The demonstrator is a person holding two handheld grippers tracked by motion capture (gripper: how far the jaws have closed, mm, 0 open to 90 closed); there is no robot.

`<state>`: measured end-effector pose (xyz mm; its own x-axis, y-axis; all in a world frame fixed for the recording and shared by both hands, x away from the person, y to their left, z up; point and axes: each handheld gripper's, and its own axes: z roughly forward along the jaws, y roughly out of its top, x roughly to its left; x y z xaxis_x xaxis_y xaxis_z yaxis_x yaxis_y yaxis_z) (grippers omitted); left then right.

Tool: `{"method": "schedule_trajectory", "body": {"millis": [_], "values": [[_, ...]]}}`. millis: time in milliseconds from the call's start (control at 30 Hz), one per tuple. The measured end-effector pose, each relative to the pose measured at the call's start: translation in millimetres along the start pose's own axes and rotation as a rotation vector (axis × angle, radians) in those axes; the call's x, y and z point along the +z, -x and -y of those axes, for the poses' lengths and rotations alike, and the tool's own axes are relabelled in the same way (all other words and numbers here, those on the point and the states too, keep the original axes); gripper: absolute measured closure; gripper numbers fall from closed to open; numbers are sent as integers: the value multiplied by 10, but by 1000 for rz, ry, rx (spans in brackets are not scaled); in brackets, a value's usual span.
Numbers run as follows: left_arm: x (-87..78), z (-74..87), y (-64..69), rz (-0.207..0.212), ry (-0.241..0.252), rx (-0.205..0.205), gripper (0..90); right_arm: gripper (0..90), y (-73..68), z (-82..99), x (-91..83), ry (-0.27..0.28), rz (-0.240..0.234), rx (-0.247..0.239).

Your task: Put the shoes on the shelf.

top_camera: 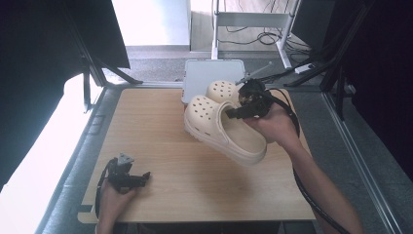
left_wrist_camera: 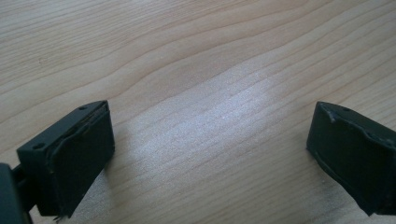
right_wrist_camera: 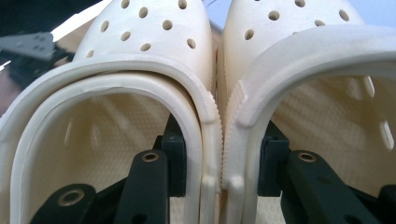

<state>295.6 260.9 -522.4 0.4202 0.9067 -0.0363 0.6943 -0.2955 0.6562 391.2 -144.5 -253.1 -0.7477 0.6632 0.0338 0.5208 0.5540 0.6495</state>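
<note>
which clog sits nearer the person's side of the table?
The front clog, lying nearer the person's edge of the table. The other clog is behind it, toe over the grey tray. The right gripper pinches both together.

In the high view, daylight pours in from the upper middle and from the left edge, where a white strip is blown out to pure glare, while the upper left and right sides sit nearly black. The bench (top_camera: 160, 146) is evenly lit, and the picture is soft and slightly grainy. In the left gripper view a pale sheen crosses the middle of the wood, with dim shadow beside the lower-left jaw. The right gripper view is bright and sharp, its upper-left corner dark.
</note>
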Motion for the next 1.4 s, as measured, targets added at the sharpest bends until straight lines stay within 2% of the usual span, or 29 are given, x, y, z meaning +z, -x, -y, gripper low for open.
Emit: {"method": "schedule_trajectory", "body": {"millis": [133,200,300,400,433,467,533,567,633,667,733,833,867,900,933,1000,1033,1100,1133,1267,1300,1400], "values": [[0,0,0,0,0,0,7,641,90,-136,92,4,22,35],[0,0,0,0,0,0,7,641,162,-236,156,20,51,69],[0,0,-1,-1,0,2,8,641,195,-296,190,24,74,84],[-1,0,-1,-1,0,2,8,641,282,-439,275,28,119,124],[-1,0,-1,-1,0,2,9,641,282,-439,275,28,119,124],[-1,0,-2,-1,-1,5,9,641,323,-503,318,27,133,152],[-1,1,-1,-1,0,5,9,641,336,-526,336,29,141,164],[-1,1,-1,-1,0,5,10,641,378,-597,391,31,163,196],[-2,2,2,0,0,1,10,641,394,-621,409,31,171,205],[-2,2,2,0,0,1,11,641,436,-687,467,39,196,232],[-2,2,2,0,0,1,11,641,450,-709,488,41,206,242],[-2,2,2,1,0,1,12,640,518,-793,578,47,238,285],[-2,2,2,1,0,1,12,640,562,-839,633,54,251,317],[-2,2,2,0,0,1,12,640,562,-839,633,54,251,317],[-2,2,2,1,0,1,12,640,600,-885,691,59,269,345],[-3,2,2,2,0,1,12,640,617,-901,713,65,272,358],[-3,2,2,1,0,1,12,640,662,-951,780,70,288,387],[-3,2,2,2,0,1,12,640,679,-968,803,71,292,395],[-3,2,2,2,0,1,12,640,720,-1020,864,78,306,421],[-3,2,2,2,0,2,12,640,765,-1082,943,83,329,444],[-3,2,2,2,-1,2,13,639,806,-1124,1015,85,344,465],[-3,2,1,2,-1,2,12,639,847,-1153,1083,85,348,487]]}}
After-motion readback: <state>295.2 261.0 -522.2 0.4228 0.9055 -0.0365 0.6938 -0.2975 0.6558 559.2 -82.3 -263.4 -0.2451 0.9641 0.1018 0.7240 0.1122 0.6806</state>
